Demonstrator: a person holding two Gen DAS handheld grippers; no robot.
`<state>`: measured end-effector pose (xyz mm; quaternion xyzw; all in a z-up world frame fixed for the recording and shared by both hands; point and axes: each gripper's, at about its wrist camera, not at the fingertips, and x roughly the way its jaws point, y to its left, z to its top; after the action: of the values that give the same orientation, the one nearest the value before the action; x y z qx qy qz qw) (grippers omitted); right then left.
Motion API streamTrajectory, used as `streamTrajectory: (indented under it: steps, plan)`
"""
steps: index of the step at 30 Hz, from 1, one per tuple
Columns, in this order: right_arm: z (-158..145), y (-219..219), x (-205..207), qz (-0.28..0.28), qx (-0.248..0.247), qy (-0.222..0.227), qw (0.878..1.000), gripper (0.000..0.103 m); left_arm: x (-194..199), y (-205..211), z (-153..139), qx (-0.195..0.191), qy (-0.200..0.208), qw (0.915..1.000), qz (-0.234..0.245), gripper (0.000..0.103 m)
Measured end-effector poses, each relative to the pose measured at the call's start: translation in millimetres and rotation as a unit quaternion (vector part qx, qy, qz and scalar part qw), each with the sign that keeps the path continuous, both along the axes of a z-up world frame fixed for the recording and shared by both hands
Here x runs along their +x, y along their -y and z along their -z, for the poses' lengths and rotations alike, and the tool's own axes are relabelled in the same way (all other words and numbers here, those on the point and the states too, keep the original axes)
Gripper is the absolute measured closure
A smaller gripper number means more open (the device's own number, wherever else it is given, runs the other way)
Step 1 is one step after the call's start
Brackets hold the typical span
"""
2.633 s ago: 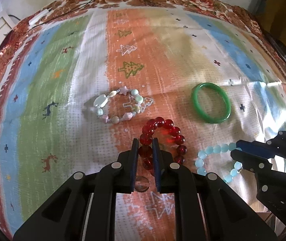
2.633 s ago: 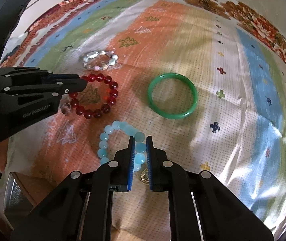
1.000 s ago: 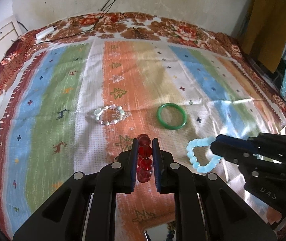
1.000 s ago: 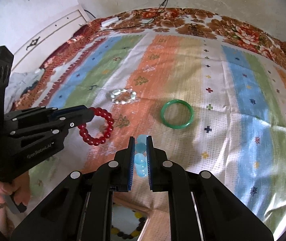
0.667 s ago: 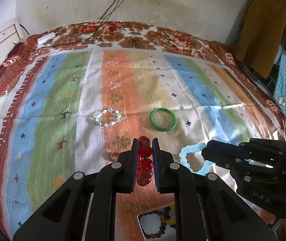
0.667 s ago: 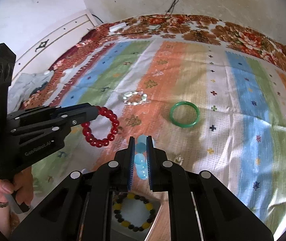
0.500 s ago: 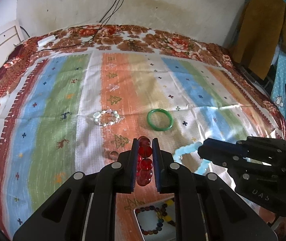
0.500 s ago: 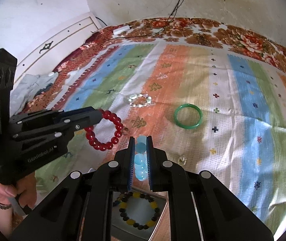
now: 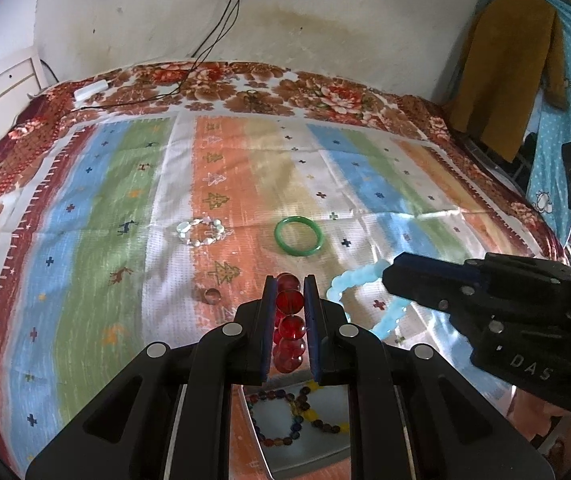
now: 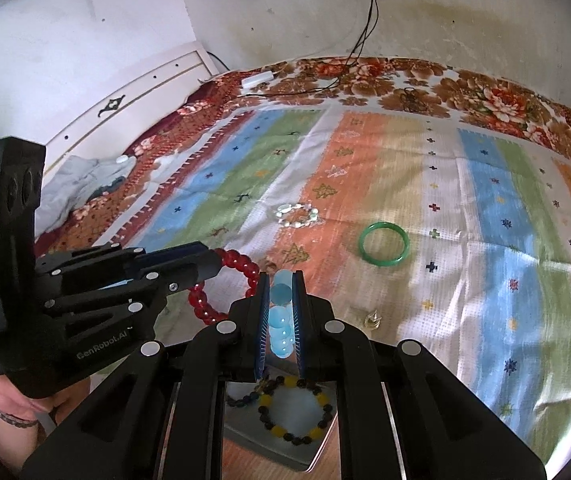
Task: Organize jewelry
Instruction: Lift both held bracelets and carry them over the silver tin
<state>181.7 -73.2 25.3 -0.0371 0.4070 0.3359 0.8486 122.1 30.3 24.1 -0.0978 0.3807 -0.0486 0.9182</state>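
The red bead bracelet (image 9: 289, 322) looks glossy and translucent, like glass. The pale blue bead bracelet (image 10: 279, 320) has a smooth, milky sheen. At 12 o'clock lies a polished green bangle (image 9: 298, 236). The striped bedspread (image 9: 125, 208) is matt woven cloth. The tray (image 10: 305, 454) appears to be shiny metal.

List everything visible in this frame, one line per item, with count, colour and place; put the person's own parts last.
red bead bracelet: 1, red, held off the blanket.
light blue bead bracelet: 1, pale blue, held off the blanket.
green bangle: 1, green, flat on blanket.
white stone bracelet: 1, whitish, left of bangle.
tray: 1, silvery, near edge, holds a dark-and-yellow bead bracelet.
striped blanket: 1, multicolour.
left gripper: black, fingers clamp red beads.
right gripper: black, fingers clamp blue beads.
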Motion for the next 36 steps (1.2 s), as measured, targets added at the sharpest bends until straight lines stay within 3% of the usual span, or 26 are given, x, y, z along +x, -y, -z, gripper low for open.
streamTrajectory:
  steps: [33,36]
  plan:
    - [23.2,9.1,-61.4,-0.036,-0.007,-0.033,0.999,0.091,-54.9,13.1,21.9,-0.002,-0.020,0.9995,0.025,0.090]
    - [25.2,7.9,-61.0,-0.040,-0.012,-0.035,0.999,0.084,-53.5,9.1,23.3,-0.004,-0.023,0.9996,0.015,0.085]
